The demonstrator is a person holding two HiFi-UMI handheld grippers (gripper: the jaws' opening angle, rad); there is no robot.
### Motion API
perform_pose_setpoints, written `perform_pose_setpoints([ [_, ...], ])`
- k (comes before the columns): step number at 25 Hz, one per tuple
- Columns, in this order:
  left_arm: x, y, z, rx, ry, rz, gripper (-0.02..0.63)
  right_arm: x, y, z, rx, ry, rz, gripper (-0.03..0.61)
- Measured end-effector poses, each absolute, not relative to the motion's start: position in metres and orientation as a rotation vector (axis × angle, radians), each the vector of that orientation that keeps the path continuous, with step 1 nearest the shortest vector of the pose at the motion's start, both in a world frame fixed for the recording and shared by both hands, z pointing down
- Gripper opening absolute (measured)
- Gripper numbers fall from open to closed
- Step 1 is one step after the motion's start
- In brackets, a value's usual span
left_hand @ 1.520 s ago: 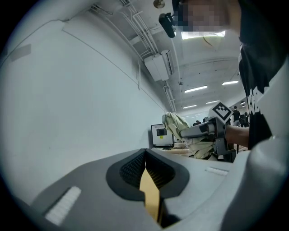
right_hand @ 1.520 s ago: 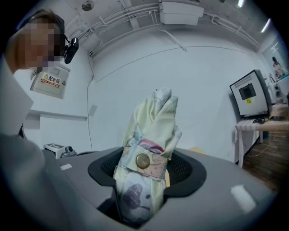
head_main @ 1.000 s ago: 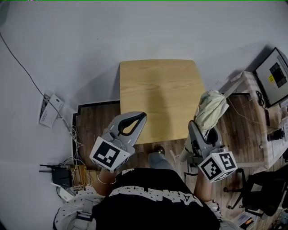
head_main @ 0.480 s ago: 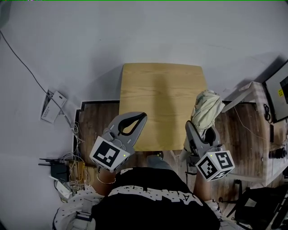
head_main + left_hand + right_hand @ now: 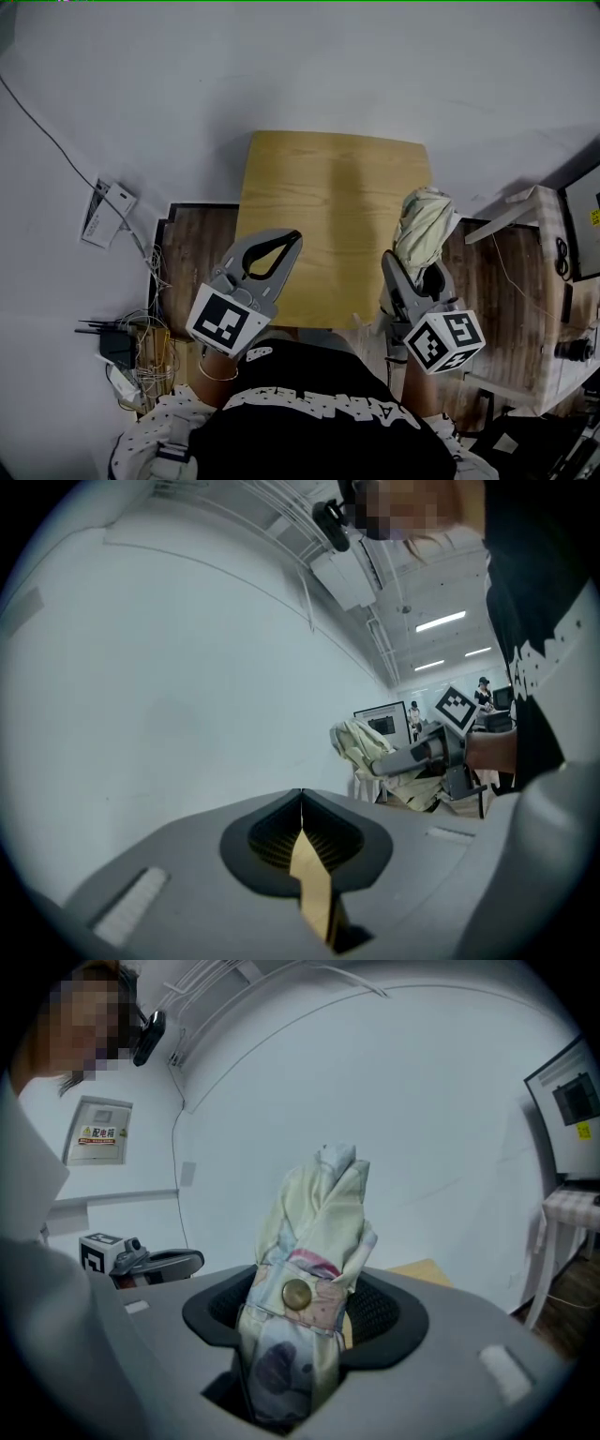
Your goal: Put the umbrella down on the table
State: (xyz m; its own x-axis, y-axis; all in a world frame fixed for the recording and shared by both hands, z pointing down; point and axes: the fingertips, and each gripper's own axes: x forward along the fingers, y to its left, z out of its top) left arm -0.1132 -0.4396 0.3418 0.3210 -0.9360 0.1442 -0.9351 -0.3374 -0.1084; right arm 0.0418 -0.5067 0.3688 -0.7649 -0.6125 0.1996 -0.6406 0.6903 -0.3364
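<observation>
- The umbrella (image 5: 424, 228) was held upright in the right gripper (image 5: 413, 277), at the table's (image 5: 328, 202) right edge.
- The left gripper (image 5: 292, 238) was positioned over the near-left corner.

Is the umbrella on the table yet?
Not yet. Done: the umbrella is folded and strapped. In hand: the right gripper grips it near the table's right edge. To do: lay it on the table and let go.
</observation>
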Motion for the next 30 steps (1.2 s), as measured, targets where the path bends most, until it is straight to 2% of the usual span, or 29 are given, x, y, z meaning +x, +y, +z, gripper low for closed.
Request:
perform_pose_setpoints([
  [5, -0.116, -0.447, 0.351, -2.609, 1.823, -0.236, 0.002, 0.037, -0.519, 0.384, 1.054, -2.788, 0.586, 0.285],
  [10, -0.151, -0.453, 0.366, -2.647, 1.848, -0.221, 0.002, 0.004, -0.532, 0.409, 1.064, -2.719, 0.612, 0.285],
  [18, -0.17, -0.452, 0.37, -2.624, 1.886, -0.263, 0.002, 0.003, -0.539, 0.444, 1.087, -2.61, 0.666, 0.285],
  [30, -0.178, -0.45, 0.379, -2.61, 1.95, -0.272, 0.002, -0.016, -0.549, 0.482, 1.015, -2.534, 0.69, 0.285],
])
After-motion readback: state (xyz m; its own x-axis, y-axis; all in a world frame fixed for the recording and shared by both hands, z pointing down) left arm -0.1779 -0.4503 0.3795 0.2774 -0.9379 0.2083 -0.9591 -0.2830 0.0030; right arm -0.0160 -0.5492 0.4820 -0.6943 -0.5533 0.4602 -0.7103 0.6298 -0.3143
